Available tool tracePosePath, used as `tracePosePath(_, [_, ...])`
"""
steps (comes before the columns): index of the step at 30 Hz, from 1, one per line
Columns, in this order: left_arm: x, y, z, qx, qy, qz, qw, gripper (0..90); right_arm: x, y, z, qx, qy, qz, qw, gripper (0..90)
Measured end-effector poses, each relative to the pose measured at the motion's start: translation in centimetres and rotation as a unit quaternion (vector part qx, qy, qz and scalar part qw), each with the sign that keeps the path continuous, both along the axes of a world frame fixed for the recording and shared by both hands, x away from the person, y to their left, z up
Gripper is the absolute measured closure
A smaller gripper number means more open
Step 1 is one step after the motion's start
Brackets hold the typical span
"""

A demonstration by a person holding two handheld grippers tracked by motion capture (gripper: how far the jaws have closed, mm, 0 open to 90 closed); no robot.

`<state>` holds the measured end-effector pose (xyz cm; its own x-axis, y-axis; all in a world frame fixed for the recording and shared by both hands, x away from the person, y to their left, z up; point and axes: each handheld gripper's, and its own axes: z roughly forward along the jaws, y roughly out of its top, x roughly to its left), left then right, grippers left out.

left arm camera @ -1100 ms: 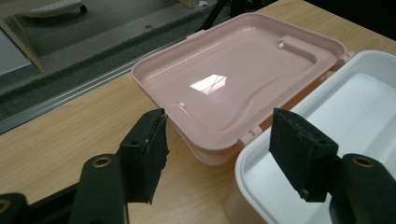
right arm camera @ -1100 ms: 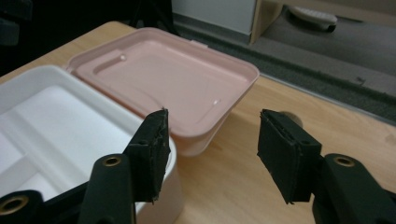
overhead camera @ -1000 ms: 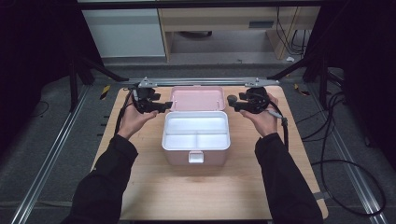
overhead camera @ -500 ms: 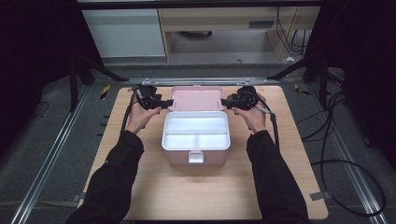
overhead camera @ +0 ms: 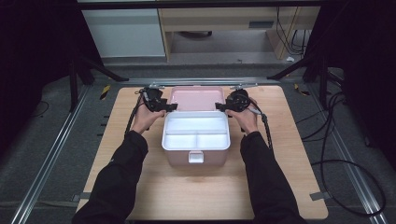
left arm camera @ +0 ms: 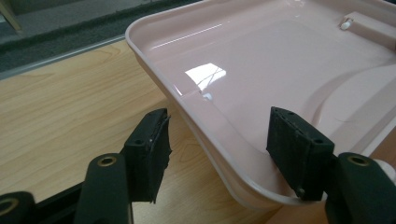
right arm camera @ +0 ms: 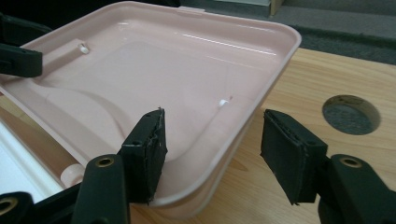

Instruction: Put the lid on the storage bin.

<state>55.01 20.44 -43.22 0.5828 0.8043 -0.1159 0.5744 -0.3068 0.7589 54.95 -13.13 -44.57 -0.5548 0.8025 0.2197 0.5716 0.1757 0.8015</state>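
Lid [left arm camera: 261, 70] runs off the top and right edges in the left gripper view; its near corner is cut by the bottom edge in the right gripper view. High view: both claw tips too small to judge contact with lid.

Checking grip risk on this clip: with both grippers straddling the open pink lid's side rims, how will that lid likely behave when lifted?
The lid looks like thin moulded plastic, so probably light and a bit flexible. Its glossy surface with bright reflections suggests the pads could slip on the rim. It seems hinged to the box, so it should swing rather than lift free. Left gripper and right gripper have open jaws.
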Motion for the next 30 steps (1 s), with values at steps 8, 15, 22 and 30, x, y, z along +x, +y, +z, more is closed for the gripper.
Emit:
tracePosePath(8, [0.6, -0.3, -0.9, -0.021, 0.012, 0.000, 0.9997, 41.0, 0.4, 0.3, -0.6, 0.013, 0.015, -0.001, 0.9998, 40.6])
tracePosePath(15, [0.3, -0.1, -0.3, -0.025, 0.002, 0.001, 0.9997, 43.4, 0.4, -0.1, -0.5, 0.024, 0.010, 0.003, 0.9997, 44.2])
tracePosePath(22, [-0.5, 0.5, 1.2, -0.050, -0.017, -0.003, 0.9986, 45.0, -0.1, -0.5, 0.8, 0.042, -0.009, 0.006, 0.9991, 45.8])
tracePosePath(30, [-1.9, 1.1, 3.4, -0.059, -0.050, -0.015, 0.9969, 47.3, -1.3, -0.7, 2.8, 0.055, -0.048, 0.009, 0.9973, 47.3])
